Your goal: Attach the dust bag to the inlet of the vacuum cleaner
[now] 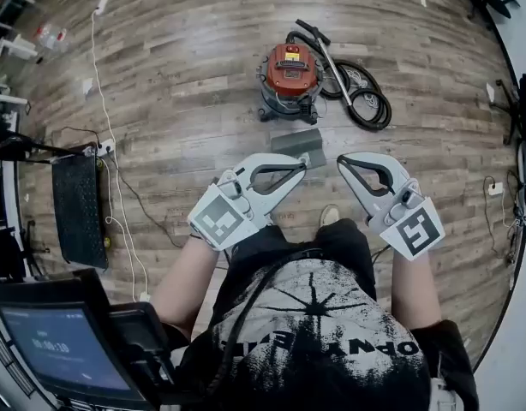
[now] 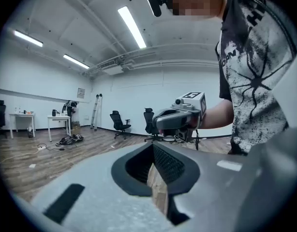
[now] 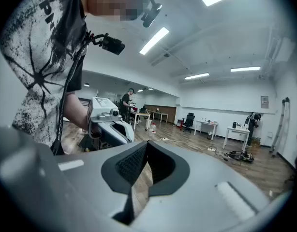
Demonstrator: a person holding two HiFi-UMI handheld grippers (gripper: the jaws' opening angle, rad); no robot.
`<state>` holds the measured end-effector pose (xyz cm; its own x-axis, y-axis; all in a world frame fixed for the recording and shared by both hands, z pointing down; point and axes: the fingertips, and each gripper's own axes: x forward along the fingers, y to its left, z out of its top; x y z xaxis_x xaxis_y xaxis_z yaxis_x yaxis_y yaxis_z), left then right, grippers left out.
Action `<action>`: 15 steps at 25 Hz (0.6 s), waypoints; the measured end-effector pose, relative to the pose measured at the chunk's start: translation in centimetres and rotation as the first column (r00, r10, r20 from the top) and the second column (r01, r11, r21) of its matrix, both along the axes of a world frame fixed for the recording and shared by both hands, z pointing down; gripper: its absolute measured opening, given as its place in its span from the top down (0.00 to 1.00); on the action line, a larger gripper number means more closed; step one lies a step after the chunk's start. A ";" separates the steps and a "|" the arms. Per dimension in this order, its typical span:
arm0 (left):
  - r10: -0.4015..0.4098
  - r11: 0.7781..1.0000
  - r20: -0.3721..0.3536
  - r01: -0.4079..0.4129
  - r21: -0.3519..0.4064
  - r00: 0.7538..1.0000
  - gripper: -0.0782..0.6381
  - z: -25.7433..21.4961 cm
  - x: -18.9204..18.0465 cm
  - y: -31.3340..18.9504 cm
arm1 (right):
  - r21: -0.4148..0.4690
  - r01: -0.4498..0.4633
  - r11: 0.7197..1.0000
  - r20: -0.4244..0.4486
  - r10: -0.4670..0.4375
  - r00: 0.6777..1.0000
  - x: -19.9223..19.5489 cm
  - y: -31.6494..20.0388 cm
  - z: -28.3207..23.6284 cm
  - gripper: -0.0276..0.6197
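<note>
1. Your left gripper (image 1: 301, 164) has its jaws pressed together on nothing. Its own view shows only floorboards through the slit.
2. It's the same on the right: your right gripper (image 1: 341, 162) is closed and empty, so nothing is carried yet.
3. The two tips point towards each other in front of your waist, roughly level and well above the floor (image 1: 186, 75).
4. In the head view, the flat grey slab on the boards ahead of you looks to be the dust bag (image 1: 295, 141). It lies between you and the vacuum cleaner (image 1: 289, 77).
5. The bag's long side runs left to right across your view, tilted a little, with its near edge facing you.
6. In the head view your left tip sits just beside that near edge, and the right tip is off its right-hand corner. The left looks slightly nearer, but the bag is down on the floor below both.
7. The vacuum stands upright just beyond the bag, with its hose (image 1: 371, 106) coiled to the right. I can't make out the inlet from here.
8. Neither gripper view shows the bag, so both need to tip downward and open before any grab.
</note>
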<state>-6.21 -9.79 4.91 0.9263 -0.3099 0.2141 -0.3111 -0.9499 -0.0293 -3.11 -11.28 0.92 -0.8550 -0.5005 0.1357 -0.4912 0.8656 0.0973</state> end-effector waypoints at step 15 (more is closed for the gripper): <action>-0.217 0.973 0.065 0.221 -0.067 0.974 0.89 4.7 7.4 -5.0 | -0.109 0.295 0.949 -0.013 -0.298 0.955 7.5 -4.5 8.0 0.95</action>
<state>1.16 -14.76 9.63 0.8234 -0.4853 0.2940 -0.5114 -0.8592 0.0139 4.39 -15.82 8.94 -0.9576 -0.2069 0.2003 -0.2094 0.9778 0.0090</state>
